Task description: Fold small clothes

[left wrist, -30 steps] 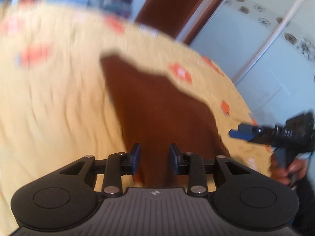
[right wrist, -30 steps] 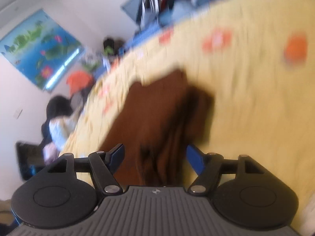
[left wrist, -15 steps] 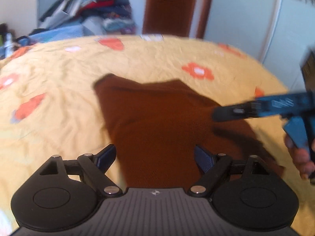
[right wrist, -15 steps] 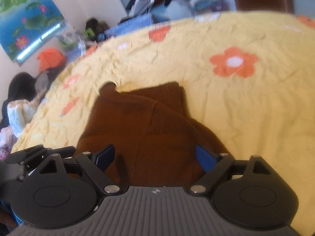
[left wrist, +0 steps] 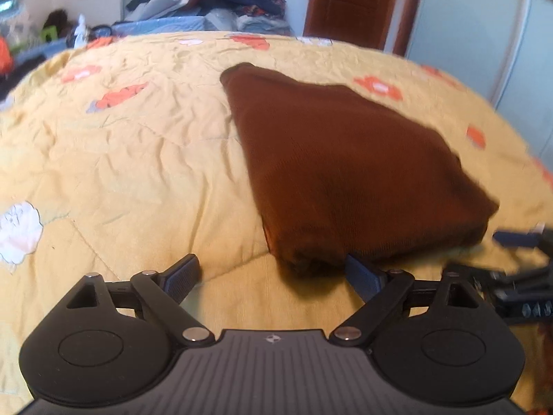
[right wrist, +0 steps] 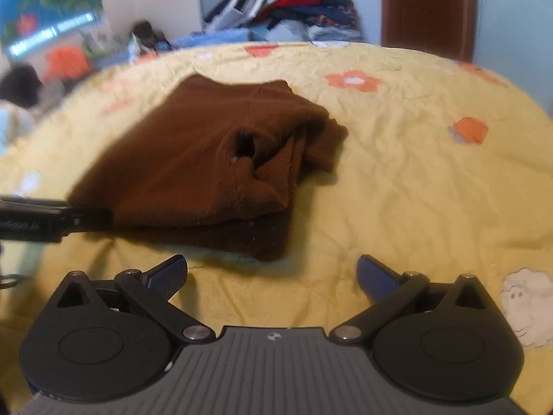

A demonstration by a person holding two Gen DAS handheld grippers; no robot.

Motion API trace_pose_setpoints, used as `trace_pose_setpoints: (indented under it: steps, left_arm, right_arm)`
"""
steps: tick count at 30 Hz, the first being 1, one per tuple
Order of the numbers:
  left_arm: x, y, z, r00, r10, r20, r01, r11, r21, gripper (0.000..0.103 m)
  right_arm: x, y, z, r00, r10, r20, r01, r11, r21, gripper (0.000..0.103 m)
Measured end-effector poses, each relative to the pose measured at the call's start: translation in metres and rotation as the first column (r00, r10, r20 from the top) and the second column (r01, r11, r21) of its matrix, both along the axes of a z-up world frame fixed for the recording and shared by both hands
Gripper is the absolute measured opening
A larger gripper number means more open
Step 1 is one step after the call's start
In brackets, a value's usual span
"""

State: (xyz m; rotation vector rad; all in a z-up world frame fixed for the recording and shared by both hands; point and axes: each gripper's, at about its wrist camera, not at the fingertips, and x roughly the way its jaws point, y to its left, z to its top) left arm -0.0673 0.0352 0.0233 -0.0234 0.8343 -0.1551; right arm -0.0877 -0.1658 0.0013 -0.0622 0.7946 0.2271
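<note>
Readable text: none in either view.
Left gripper body (left wrist: 273, 338): a small round two-tone emblem at 6 o'clock in the left wrist view, no letters with it.
Right gripper body (right wrist: 273, 337): the same small emblem at 6 o'clock in the right wrist view, no letters.
Other gripper's side (right wrist: 20, 225): faint light marks at 9 o'clock in the right wrist view, too blurred to read.
Other gripper's edge (left wrist: 535, 309): pale shapes at 4 o'clock in the left wrist view, not legible as characters.
Wall picture (right wrist: 48, 10): at 10 o'clock, water-lily painting, no lettering visible.
</note>
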Motion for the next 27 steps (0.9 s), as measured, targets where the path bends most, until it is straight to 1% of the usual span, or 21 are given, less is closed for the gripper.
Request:
trace_pose_setpoints:
  steps: [2,3,4,5,6,10,11,13,15,17,19,25,27]
  left_arm:
    - [-0.008,-0.009,-0.005,0.999,-0.022,0.023,0.02,0.997,0.075,0.097]
    - [-0.014,-0.01,-0.006,0.999,-0.02,0.047,0.016,0.996,0.089,0.097]
    - [-0.017,-0.01,-0.007,0.999,-0.009,0.046,0.005,0.997,0.077,0.097]
    - [-0.019,-0.009,-0.008,0.999,0.0,0.046,-0.003,0.998,0.064,0.102]
    - [-0.021,-0.008,-0.009,0.999,0.004,0.045,-0.007,0.998,0.067,0.103]
    - [-0.026,-0.005,-0.011,0.997,-0.013,0.073,0.008,0.998,0.067,0.103]
    - [-0.023,-0.004,-0.01,0.998,-0.023,0.066,0.018,0.997,0.073,0.103]
    - [-0.016,-0.004,-0.006,0.999,-0.036,0.022,0.034,0.996,0.084,0.103]
    - [-0.011,-0.002,-0.002,0.999,-0.026,-0.022,0.028,0.995,0.095,0.103]
    - [-0.009,-0.001,-0.002,0.999,-0.018,-0.045,0.022,0.995,0.098,0.103]
    - [-0.011,0.0,-0.004,0.999,-0.016,-0.042,0.02,0.995,0.096,0.103]
    - [-0.015,0.0,-0.007,1.0,0.011,0.003,-0.011,0.996,0.085,0.103]
    - [-0.016,-0.001,-0.006,1.0,0.029,-0.001,-0.029,0.996,0.088,0.103]
  right_arm:
    - [-0.001,0.008,-0.002,1.0,-0.028,0.0,0.028,0.999,-0.039,0.103]
    - [-0.002,0.009,-0.003,0.999,-0.044,0.01,0.044,0.998,-0.035,0.103]
    - [-0.004,0.009,-0.005,0.998,-0.059,0.024,0.059,0.998,-0.033,0.103]
    - [-0.007,0.009,-0.006,0.997,-0.065,0.04,0.067,0.997,-0.032,0.103]
    - [-0.01,0.009,-0.007,0.996,-0.07,0.059,0.071,0.997,-0.027,0.103]
    - [-0.02,0.012,-0.012,0.99,-0.096,0.102,0.098,0.995,-0.018,0.103]
    - [-0.021,0.012,-0.013,0.989,-0.099,0.114,0.101,0.995,-0.015,0.103]
    - [-0.021,0.011,-0.013,0.988,-0.097,0.116,0.099,0.995,-0.01,0.103]
    - [-0.022,0.01,-0.013,0.988,-0.095,0.118,0.096,0.995,-0.004,0.103]
    - [-0.024,0.01,-0.012,0.988,-0.094,0.121,0.095,0.995,-0.001,0.103]
    - [-0.024,0.01,-0.012,0.988,-0.095,0.121,0.096,0.995,-0.001,0.103]
    - [-0.024,0.011,-0.012,0.988,-0.094,0.122,0.096,0.995,-0.006,0.103]
    - [-0.025,0.011,-0.012,0.988,-0.097,0.122,0.099,0.995,-0.008,0.103]
